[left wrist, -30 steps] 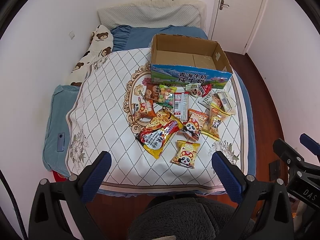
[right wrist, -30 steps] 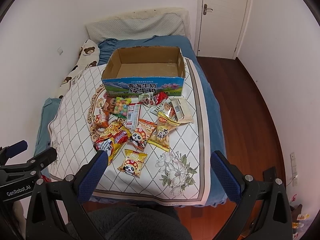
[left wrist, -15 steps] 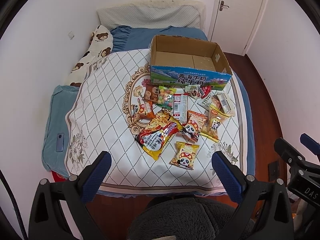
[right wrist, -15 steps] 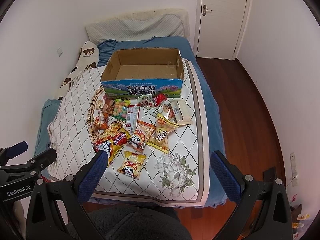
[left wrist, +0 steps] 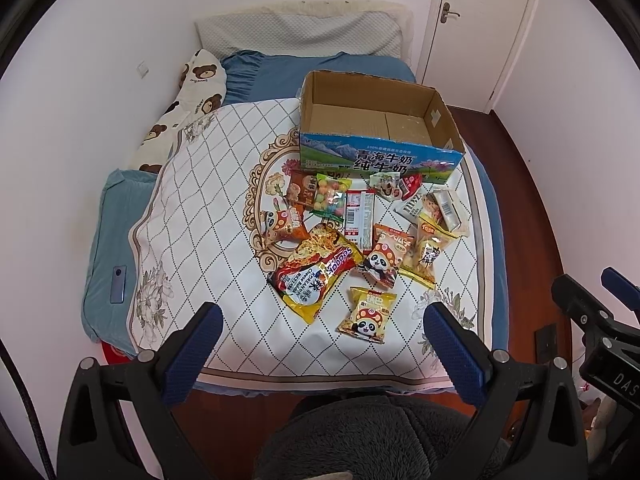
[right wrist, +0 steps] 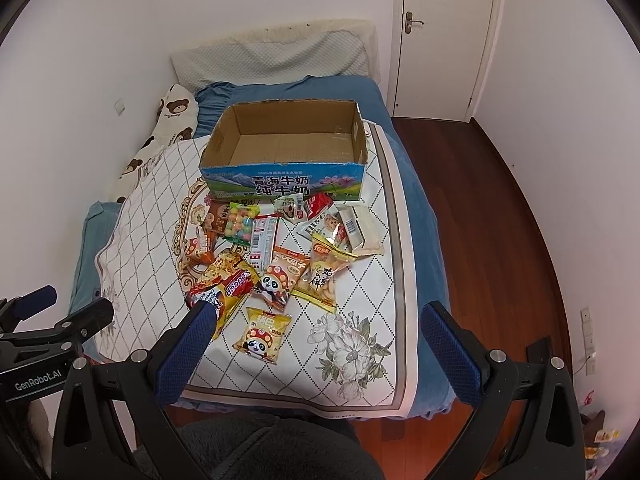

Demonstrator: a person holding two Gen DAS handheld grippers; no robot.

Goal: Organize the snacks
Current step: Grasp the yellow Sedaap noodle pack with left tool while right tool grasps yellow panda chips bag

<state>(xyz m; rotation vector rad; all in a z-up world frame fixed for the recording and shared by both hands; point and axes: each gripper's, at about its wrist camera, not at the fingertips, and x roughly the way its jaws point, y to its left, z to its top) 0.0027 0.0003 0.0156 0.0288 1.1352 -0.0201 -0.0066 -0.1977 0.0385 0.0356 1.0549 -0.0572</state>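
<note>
- I have both tools wide open and empty — left hand-held gripper point(left wrist: 318, 334), right hand-held gripper point(right wrist: 316, 334) — hovering short of the bed's foot.
- Nothing packed: the open blue-printed cardboard box point(left wrist: 376, 120) stands empty, with the heap of crinkly snack packets point(left wrist: 360, 224) lying just before it on the white diamond-patterned quilt point(left wrist: 208, 208).
- Next, I judge — reach for the nearest yellow panda packet point(right wrist: 262, 334).

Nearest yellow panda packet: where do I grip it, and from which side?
The yellow panda packet lies flat and alone on the quilt, nearest the open right gripper. Probably best to come from above and pinch across its narrow width at the puffed middle; nothing crowds its sides.
</note>
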